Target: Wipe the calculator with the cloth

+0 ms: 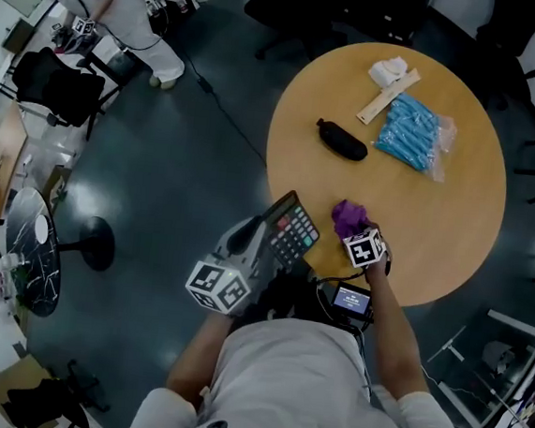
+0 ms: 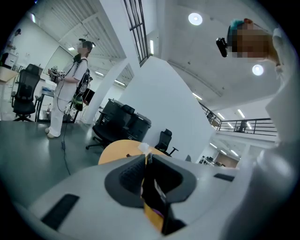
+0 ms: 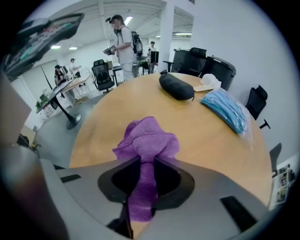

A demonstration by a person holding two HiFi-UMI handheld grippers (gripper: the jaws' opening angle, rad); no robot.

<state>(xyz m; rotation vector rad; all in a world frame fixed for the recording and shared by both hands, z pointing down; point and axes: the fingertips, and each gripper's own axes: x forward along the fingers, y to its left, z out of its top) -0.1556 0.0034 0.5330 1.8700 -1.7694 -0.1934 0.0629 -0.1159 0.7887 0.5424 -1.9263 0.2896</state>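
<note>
A black calculator [image 1: 291,229] with coloured keys is lifted over the near left edge of the round wooden table [image 1: 455,217], tilted, with my left gripper [image 1: 263,239] shut on its near end. In the left gripper view the calculator [image 2: 153,197] stands edge-on between the jaws. A purple cloth [image 1: 348,216] is bunched on the table just right of the calculator. My right gripper [image 1: 354,232] points steeply down and is shut on it. In the right gripper view the cloth [image 3: 146,140] bulges out beyond the jaws, and a strip of it runs back between them.
Farther back on the table lie a black pouch [image 1: 340,140], a blue plastic packet [image 1: 409,133], a wooden stick [image 1: 388,96] and a white crumpled wad [image 1: 389,70]. A person in white [image 1: 127,7] stands at the far left by desks and office chairs.
</note>
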